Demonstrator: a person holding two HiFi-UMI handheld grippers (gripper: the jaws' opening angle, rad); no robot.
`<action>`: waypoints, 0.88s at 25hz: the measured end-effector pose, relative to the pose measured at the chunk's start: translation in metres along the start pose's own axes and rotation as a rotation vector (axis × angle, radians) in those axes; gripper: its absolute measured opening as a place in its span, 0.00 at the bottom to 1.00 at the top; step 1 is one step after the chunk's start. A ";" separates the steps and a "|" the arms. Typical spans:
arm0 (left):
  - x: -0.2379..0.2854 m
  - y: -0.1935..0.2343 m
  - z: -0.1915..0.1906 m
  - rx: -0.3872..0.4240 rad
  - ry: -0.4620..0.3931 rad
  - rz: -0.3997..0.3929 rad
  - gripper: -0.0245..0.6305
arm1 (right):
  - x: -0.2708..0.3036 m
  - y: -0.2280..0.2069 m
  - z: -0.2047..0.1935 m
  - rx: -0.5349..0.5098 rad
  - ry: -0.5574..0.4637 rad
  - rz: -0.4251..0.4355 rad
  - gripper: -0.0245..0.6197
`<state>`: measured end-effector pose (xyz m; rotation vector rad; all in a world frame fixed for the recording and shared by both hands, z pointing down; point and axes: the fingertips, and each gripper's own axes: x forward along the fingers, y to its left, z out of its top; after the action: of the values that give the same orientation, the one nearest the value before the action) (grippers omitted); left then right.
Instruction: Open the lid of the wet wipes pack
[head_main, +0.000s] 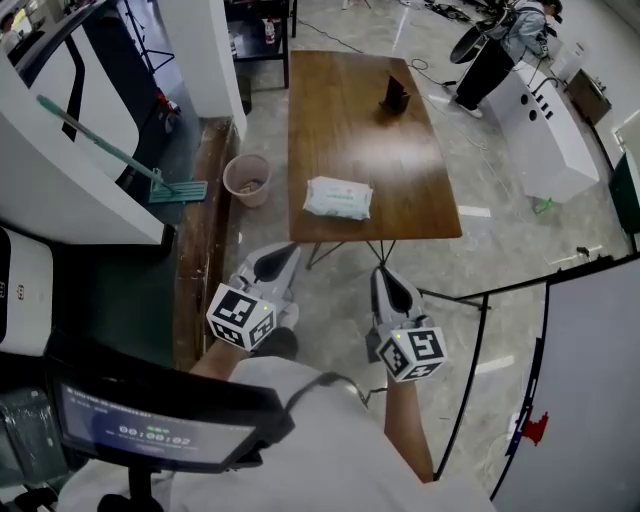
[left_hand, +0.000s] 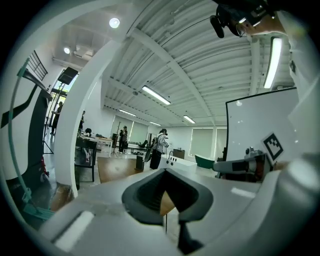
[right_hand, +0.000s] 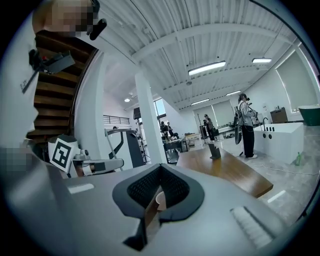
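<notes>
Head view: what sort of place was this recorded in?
Probably an open lab or workshop hall, not a home: a wooden table bearing a wet wipes pack on a bare hard floor, a white equipment console, and strip lights under a ribbed ceiling.

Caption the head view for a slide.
Left tool and right tool, both shut, short of the wipes pack on the table.

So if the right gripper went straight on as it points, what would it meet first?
Probably the wooden table: the right gripper sits short of its near edge, aimed across it roughly towards the wet wipes pack. If it clears the top, the pack comes first; height is unclear.
</notes>
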<state>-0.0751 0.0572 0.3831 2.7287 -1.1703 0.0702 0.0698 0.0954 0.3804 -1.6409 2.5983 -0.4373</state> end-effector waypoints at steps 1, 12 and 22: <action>0.007 0.006 0.002 0.000 0.004 -0.010 0.05 | 0.008 -0.002 0.002 0.001 0.003 -0.005 0.05; 0.072 0.082 0.015 0.016 0.033 -0.084 0.05 | 0.101 -0.027 0.017 -0.020 0.037 -0.063 0.05; 0.121 0.121 0.011 0.046 0.081 -0.171 0.05 | 0.155 -0.054 0.011 -0.023 0.071 -0.154 0.05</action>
<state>-0.0790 -0.1132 0.4021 2.8251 -0.9214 0.1852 0.0506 -0.0668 0.4020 -1.8753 2.5446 -0.4820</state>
